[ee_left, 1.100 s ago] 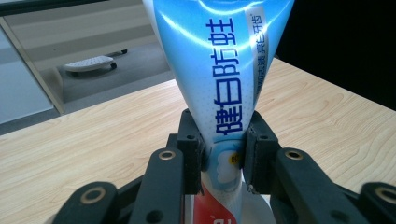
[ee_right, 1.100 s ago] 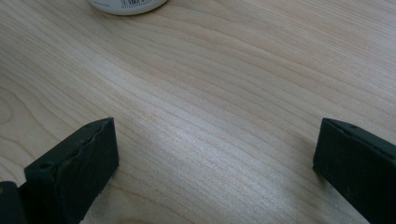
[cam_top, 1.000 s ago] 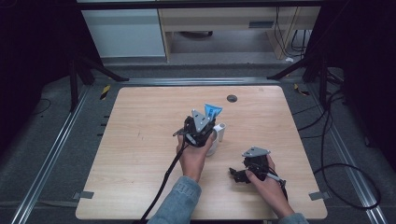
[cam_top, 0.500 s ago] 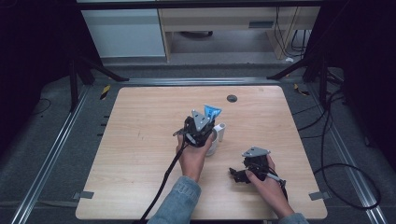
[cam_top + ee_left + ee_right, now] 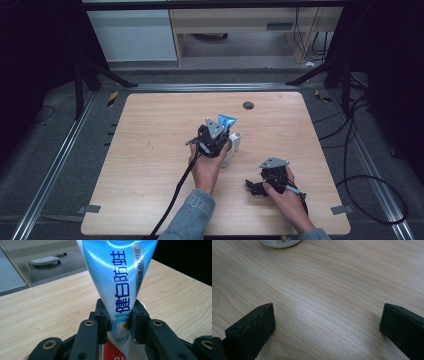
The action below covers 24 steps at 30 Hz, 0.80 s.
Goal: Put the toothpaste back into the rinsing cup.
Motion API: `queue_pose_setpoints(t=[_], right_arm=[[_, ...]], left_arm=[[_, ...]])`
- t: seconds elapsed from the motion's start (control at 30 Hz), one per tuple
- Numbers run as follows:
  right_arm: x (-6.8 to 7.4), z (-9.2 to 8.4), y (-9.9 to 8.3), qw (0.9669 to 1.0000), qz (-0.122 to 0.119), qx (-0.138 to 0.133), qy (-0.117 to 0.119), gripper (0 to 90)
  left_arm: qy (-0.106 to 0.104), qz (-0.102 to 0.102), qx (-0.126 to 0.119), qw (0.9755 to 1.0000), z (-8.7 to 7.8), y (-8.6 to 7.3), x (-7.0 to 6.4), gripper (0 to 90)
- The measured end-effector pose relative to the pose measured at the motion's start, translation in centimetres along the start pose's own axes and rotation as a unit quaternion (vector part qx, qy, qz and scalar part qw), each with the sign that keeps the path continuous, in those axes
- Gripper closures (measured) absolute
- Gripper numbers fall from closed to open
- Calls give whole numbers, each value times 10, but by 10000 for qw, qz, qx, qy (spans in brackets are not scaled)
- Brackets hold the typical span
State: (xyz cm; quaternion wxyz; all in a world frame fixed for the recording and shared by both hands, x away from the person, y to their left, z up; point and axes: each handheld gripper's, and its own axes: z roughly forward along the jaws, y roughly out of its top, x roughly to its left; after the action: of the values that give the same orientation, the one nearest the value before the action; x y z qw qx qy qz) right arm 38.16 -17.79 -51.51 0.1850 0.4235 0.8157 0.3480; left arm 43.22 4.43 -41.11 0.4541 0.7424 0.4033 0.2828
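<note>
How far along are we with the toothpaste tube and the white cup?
Done: the left gripper is clamped on the toothpaste tube, tube upright. In hand: it holds the tube at the white cup; whether it is inside I cannot tell. Left: releasing. The right gripper rests open on the table.

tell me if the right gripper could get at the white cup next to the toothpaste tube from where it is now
Probably yes. The right gripper stands open on the table with only bare wood between it and the white cup. The left gripper, shut on the toothpaste tube, sits right over the cup, so approach would be tight.
</note>
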Motion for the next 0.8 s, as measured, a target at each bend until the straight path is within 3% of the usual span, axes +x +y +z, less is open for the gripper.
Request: queue_pose_setpoints(t=[0.8], right_arm=[[0, 0, 0, 10000, 2, -1, 0, 3]], left_arm=[[0, -22, 110, 9999, 4, 4, -1, 699]])
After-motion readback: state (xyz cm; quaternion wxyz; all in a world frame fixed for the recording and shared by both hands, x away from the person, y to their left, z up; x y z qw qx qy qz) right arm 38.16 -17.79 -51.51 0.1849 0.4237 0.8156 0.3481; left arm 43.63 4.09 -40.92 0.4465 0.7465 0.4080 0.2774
